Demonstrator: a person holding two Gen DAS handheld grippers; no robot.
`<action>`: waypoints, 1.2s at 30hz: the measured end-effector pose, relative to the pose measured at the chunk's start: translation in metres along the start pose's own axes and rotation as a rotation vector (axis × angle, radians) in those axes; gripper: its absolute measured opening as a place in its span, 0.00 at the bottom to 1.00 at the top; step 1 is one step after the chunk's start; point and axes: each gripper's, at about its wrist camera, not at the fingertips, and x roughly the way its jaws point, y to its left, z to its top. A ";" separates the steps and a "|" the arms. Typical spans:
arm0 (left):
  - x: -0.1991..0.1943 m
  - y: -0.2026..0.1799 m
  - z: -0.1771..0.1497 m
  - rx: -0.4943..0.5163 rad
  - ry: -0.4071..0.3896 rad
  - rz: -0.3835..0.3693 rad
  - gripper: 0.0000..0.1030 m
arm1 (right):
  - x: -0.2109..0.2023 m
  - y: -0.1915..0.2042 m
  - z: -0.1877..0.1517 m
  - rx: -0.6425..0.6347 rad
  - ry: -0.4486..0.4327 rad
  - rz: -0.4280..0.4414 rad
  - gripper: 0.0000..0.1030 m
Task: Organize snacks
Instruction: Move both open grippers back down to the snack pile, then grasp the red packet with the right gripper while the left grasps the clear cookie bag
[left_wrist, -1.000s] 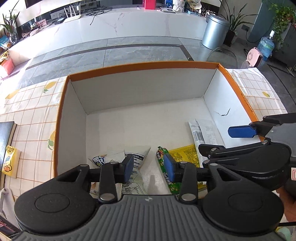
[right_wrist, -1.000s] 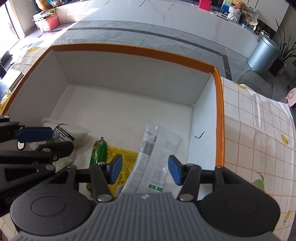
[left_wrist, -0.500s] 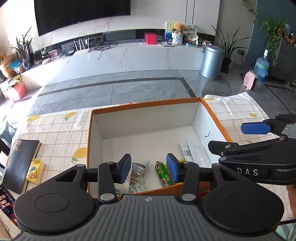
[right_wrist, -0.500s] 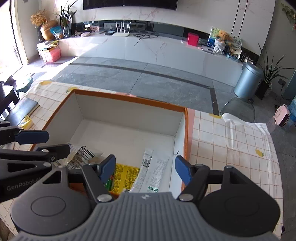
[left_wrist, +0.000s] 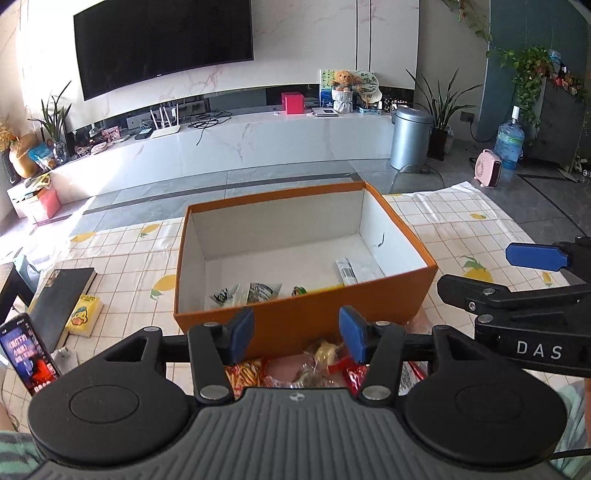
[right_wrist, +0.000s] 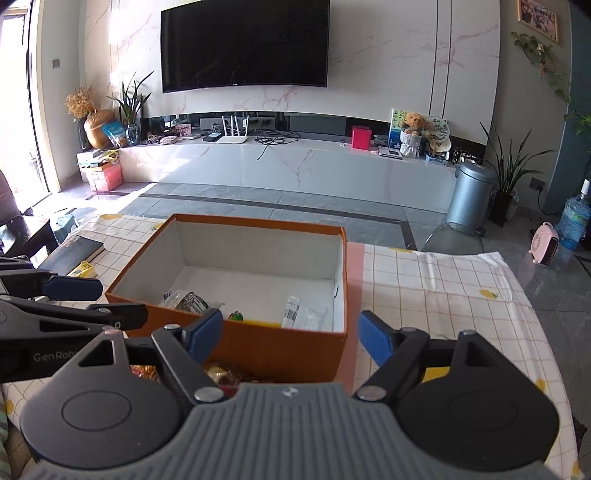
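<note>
The orange box (left_wrist: 303, 325) stands open on the worktop (left_wrist: 461, 218), which is covered by a checked cloth with lemon prints. On the box's white floor lie several snacks: a crumpled white packet (left_wrist: 245, 293) at the near left, a green-tipped packet (left_wrist: 299, 291) beside it, and a long white sachet (left_wrist: 351, 271) toward the right wall. More loose snacks (left_wrist: 314, 363) (red, yellow and clear wrappers, partly hidden) sit on the cloth just in front of the box's near wall.

The left hand-held gripper (left_wrist: 297, 334) hangs above those loose snacks, in front of the box; its jaws have just been opening and stand apart with nothing between them. The right hand-held gripper (right_wrist: 291, 336) is beside it, over the box's near right corner; its jaws have just been opening too, set wider, also empty.

At the left of the worktop lie a dark book (left_wrist: 61, 295), a small yellow pack (left_wrist: 85, 315) touching it, and a phone (left_wrist: 31, 356) with a lit screen.
</note>
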 end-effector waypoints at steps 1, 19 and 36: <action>0.000 -0.001 -0.005 -0.006 0.006 -0.001 0.61 | -0.003 0.000 -0.008 0.009 0.001 -0.006 0.76; 0.027 -0.001 -0.104 -0.147 0.143 -0.138 0.60 | 0.017 -0.018 -0.133 0.133 0.128 -0.111 0.75; 0.061 -0.002 -0.109 -0.157 0.142 -0.175 0.47 | 0.055 -0.022 -0.133 0.169 0.161 0.000 0.63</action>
